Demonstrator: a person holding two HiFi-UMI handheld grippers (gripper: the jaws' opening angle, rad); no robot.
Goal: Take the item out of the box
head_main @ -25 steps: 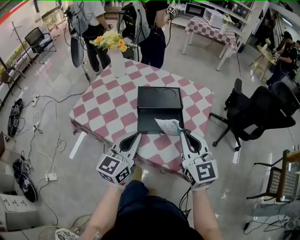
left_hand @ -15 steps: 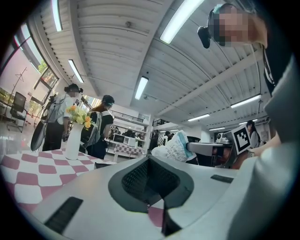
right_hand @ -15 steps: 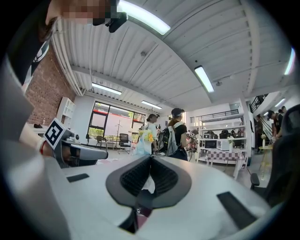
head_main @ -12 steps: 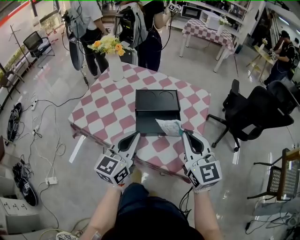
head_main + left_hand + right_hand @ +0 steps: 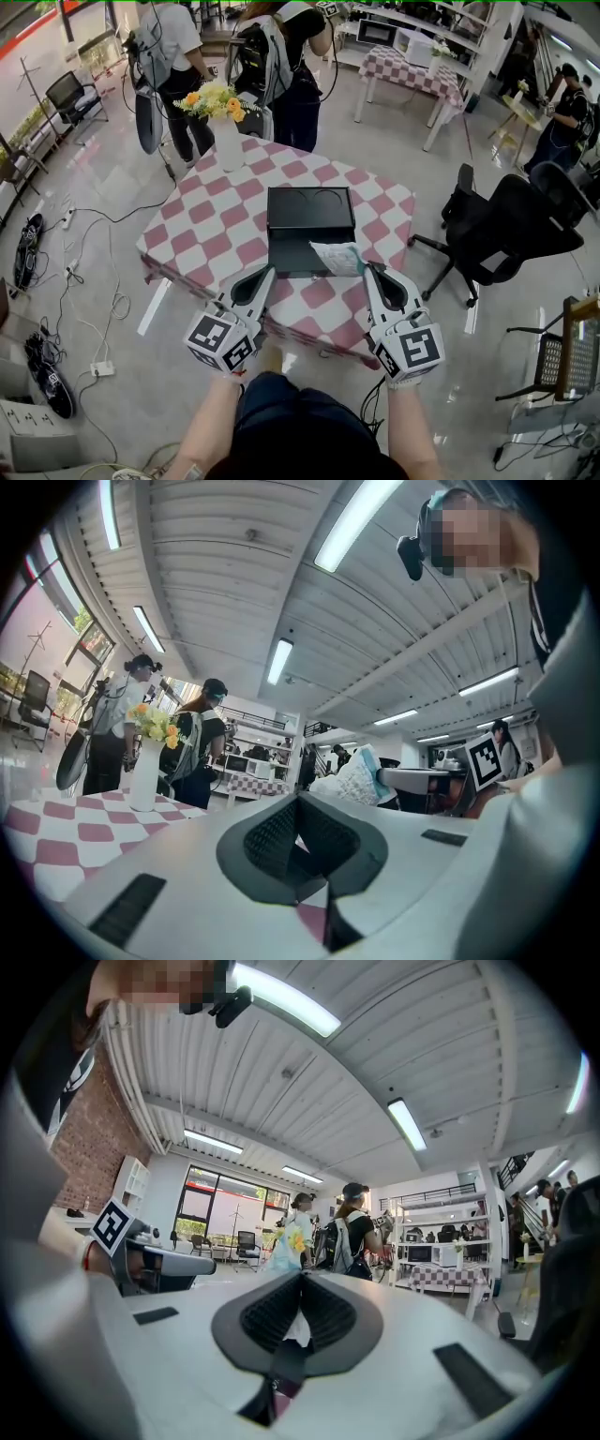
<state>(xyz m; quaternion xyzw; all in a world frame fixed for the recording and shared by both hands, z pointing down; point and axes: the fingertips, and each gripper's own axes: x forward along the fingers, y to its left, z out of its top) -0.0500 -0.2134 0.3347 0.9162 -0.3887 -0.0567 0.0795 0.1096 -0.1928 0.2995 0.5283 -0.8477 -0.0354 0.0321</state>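
Bright, even light from long ceiling strip lights puts white glare on the glossy floor left of the checkered table and a soft shadow beneath it, while fisheye bending darkens the corners and the left gripper blurs up close.

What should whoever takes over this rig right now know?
Left gripper: shut, empty, at the front-left corner of the open black box.
Right gripper: shut on the white-and-teal packet, held over the box's front-right corner.
The box sits on the pink-and-white checked table.
Done: packet gripped and lifted.
Left: carry it clear of the box and set it down.
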